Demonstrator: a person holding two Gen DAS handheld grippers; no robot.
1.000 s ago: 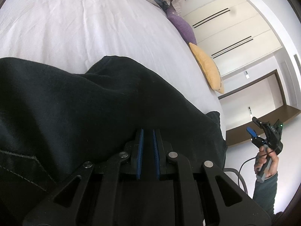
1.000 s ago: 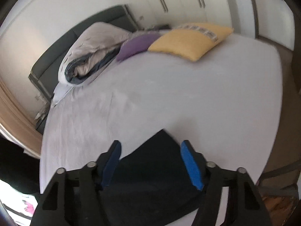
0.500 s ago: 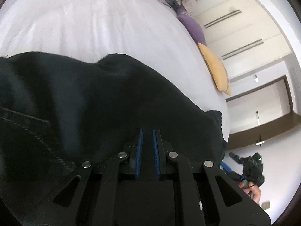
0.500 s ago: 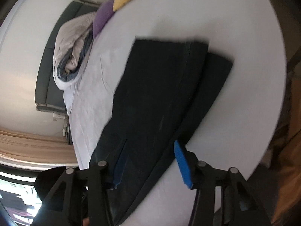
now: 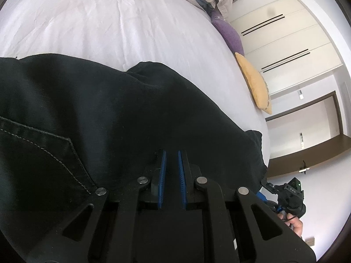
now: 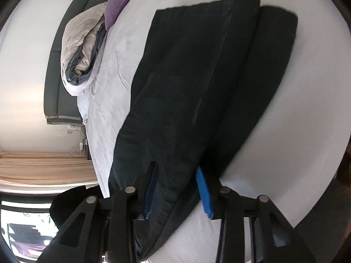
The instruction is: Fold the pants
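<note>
The pants [image 6: 197, 83] stretch lengthwise away from the right hand-held gripper [image 6: 175, 188], its jaws closing around the near edge; the left hand-held gripper [image 5: 172, 175] stays narrow, pinching cloth.

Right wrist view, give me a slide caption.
Right tongs closing over the edge of dark pants on a white bed.

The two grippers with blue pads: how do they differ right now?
The left gripper has its pads nearly together, clamped on the black pants; the right gripper has its pads wider apart and closing, with a pants edge between them. The left pads stand upright in its view; the right ones look tilted. Both point down toward the bed.
</note>
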